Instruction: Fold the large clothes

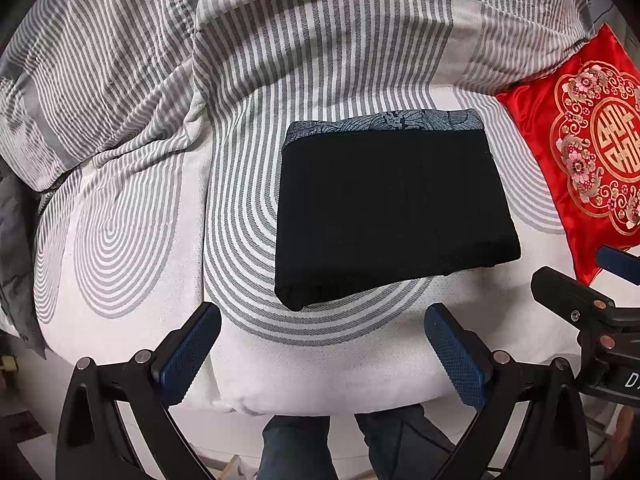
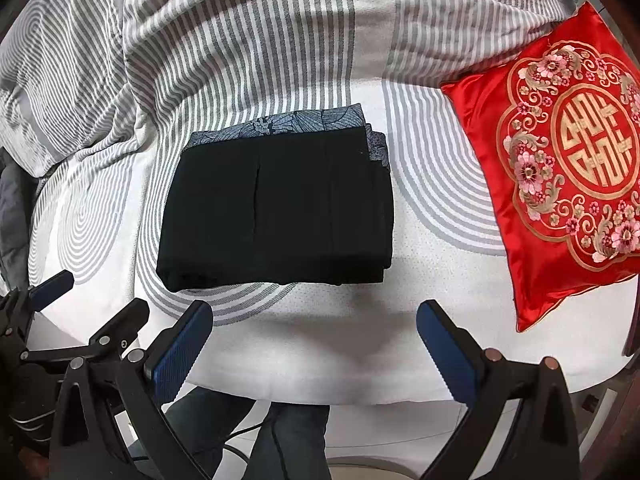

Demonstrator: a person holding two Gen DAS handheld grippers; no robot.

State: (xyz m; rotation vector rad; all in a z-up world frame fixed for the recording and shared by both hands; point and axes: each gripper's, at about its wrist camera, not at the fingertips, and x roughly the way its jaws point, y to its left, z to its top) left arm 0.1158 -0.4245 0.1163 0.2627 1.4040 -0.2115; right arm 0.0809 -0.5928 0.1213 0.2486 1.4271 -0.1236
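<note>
My left gripper [image 1: 322, 344] and right gripper [image 2: 314, 340] hang wide open, empty, near edge of folded black garment [image 1: 392, 216] on bed [image 1: 340, 368], left of red cushion [image 1: 580, 148]. Risk: any nudge w/ a finger shifts the layers, undoing fold.

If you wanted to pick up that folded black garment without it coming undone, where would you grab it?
Probably the near edge of the folded black garment, coming in low from the person's side. That edge looks like a thick closed fold facing both open grippers, while the right side shows loose stacked layers and the far edge a patterned blue band.
</note>
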